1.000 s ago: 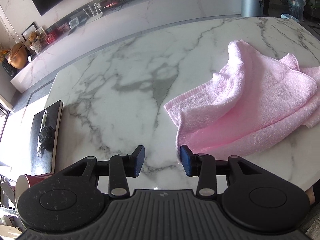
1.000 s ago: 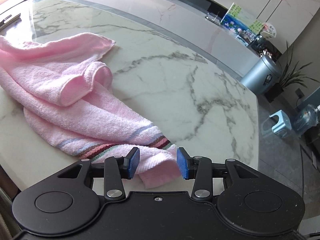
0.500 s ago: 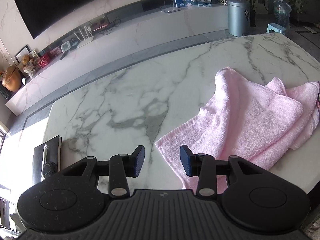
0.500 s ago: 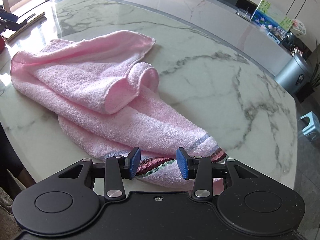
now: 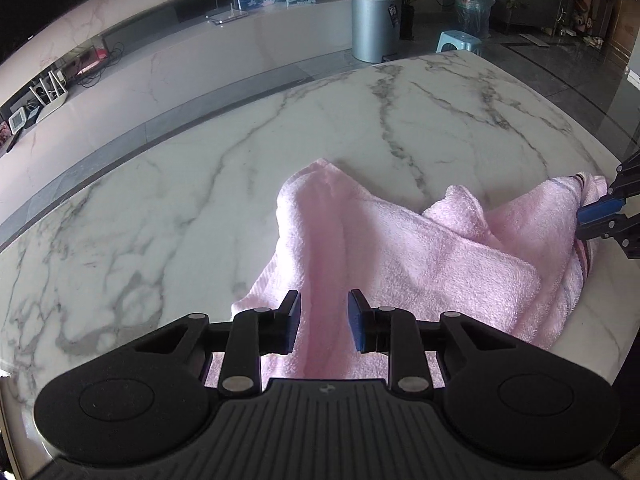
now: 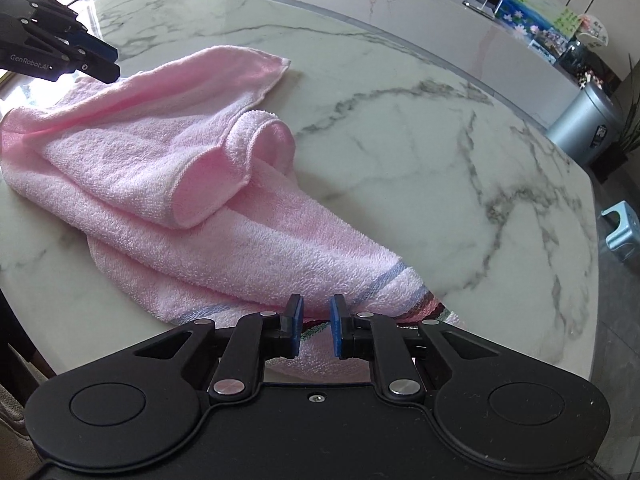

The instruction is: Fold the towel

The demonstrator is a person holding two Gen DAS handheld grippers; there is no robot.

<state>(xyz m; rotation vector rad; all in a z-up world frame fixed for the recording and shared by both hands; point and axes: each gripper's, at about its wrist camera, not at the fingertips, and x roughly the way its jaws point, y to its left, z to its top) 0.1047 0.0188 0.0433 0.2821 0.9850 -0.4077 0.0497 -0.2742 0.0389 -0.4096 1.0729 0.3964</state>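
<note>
A pink towel (image 5: 400,252) with a striped end lies crumpled on the white marble table (image 5: 200,184). My left gripper (image 5: 323,322) is open, its jaws either side of the towel's plain near end. My right gripper (image 6: 316,326) has its jaws narrowed around the striped hem (image 6: 416,308), with a small gap still between the pads. The towel (image 6: 168,168) spreads away from it, with a rolled fold in the middle. Each gripper shows in the other's view: the right one (image 5: 600,212) at the towel's far end, the left one (image 6: 100,62) at the far left.
A grey waste bin (image 5: 374,22) and a blue stool (image 5: 458,40) stand on the floor beyond the table. A long marble counter (image 5: 160,68) runs behind. The table's right edge (image 6: 596,280) is close to the right gripper.
Both grippers have moved in over the towel's two ends. The left one now straddles the plain end. The right gripper's jaws have narrowed around the striped hem.
</note>
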